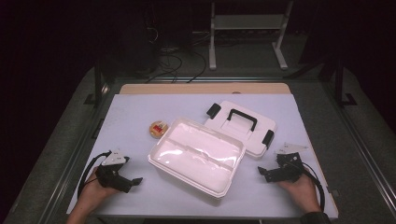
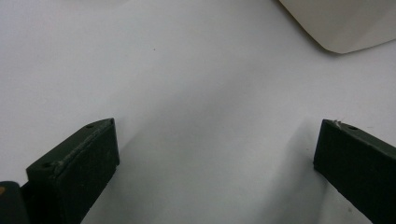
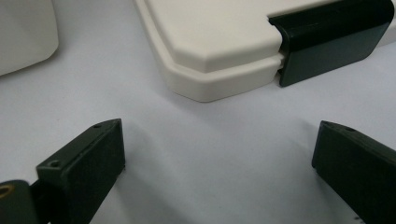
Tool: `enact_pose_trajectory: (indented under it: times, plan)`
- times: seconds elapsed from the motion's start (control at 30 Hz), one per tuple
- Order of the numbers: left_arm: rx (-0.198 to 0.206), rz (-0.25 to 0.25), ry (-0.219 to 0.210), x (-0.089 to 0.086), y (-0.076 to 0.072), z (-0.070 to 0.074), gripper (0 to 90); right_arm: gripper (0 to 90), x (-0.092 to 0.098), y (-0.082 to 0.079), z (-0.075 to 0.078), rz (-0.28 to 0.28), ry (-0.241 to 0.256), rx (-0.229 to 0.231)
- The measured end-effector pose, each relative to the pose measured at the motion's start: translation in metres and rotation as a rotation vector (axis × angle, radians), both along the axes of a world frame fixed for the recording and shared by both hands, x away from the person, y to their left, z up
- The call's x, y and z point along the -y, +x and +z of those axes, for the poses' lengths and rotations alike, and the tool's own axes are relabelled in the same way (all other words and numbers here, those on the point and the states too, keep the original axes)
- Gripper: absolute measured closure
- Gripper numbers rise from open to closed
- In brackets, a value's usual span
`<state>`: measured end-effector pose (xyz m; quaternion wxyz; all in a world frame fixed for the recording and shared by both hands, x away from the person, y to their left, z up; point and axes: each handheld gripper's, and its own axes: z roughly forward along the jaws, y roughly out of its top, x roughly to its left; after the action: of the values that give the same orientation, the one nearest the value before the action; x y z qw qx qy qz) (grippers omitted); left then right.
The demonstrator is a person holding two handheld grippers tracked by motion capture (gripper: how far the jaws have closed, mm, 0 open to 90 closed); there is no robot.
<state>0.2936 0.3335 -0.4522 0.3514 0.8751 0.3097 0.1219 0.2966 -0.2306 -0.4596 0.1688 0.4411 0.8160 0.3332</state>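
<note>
A white open storage box (image 1: pixel 197 156) with an inner tray sits mid-table. Its white lid (image 1: pixel 241 126), with a black handle and black latches, lies flat behind it to the right. A small round container (image 1: pixel 158 129) with something red inside rests left of the box. My left gripper (image 1: pixel 134 182) lies low at the front left, open, with bare table between its jaws; a box corner (image 2: pixel 345 25) shows ahead. At the front right my right gripper (image 1: pixel 262 172) is open and empty, facing the lid's corner (image 3: pixel 219 60) and a black latch (image 3: pixel 327 39).
White paper (image 1: pixel 135 112) covers the tabletop; a strip of wooden edge (image 1: pixel 201 88) shows at the back. Metal rails run along both table sides. Cables and a white stand sit on the dark floor beyond the table.
</note>
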Motion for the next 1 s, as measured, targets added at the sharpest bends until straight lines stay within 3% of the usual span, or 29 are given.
enact_pose_trajectory:
  times: [0.03, 0.1, 0.13, 0.23, 0.3, 0.4, 0.43, 0.47, 0.53, 0.57, 0.67, 0.8, 1.0]
  plan:
    - [0.002, 0.009, -0.005, 0.0, 0.0, 0.0, 0.0, 2.3, 0.0, 0.0, 0.0, 0.0, 0.0, 0.0]
    - [0.014, 0.009, -0.009, -0.003, -0.001, 0.003, 13.8, 4.4, 0.0, -0.001, 0.001, -0.001, -0.002, -0.001]
    - [0.014, 0.007, -0.008, -0.004, -0.001, 0.005, 13.8, 6.1, 0.0, -0.001, 0.002, 0.003, -0.007, 0.003]
    - [0.011, 0.011, -0.018, -0.005, -0.001, 0.013, 32.5, 22.5, 0.0, -0.008, 0.012, -0.038, -0.068, 0.049]
    - [0.018, 0.005, -0.028, -0.004, -0.002, 0.016, 37.4, 26.6, 0.001, -0.01, 0.015, -0.05, -0.064, 0.059]
    - [0.04, 0.007, -0.062, -0.002, -0.003, 0.027, 53.4, 46.0, 0.002, -0.014, 0.022, -0.05, -0.017, 0.064]
    - [0.039, 0.009, -0.086, -0.001, -0.001, 0.034, 64.1, 61.1, 0.0, -0.018, 0.027, -0.029, 0.01, 0.069]
    - [0.039, 0.011, -0.093, 0.0, 0.0, 0.036, 69.6, 67.9, -0.002, -0.02, 0.029, -0.021, 0.021, 0.067]
    - [0.031, 0.007, -0.106, 0.003, 0.003, 0.041, 78.7, 78.7, -0.006, -0.023, 0.033, -0.008, 0.047, 0.064]
    - [0.031, 0.007, -0.106, 0.003, 0.003, 0.041, 83.4, 78.7, -0.006, -0.023, 0.033, -0.008, 0.047, 0.064]
    - [0.026, -0.013, -0.113, 0.01, 0.008, 0.048, 89.7, 89.7, -0.012, -0.031, 0.04, 0.035, 0.088, 0.048]
    - [0.027, -0.041, -0.095, 0.023, 0.015, 0.053, 89.8, 89.9, -0.022, -0.043, 0.049, 0.107, 0.128, 0.026]
    - [0.027, -0.064, -0.114, 0.034, 0.02, 0.057, 89.8, 89.9, -0.042, -0.048, 0.057, 0.197, 0.188, 0.02]
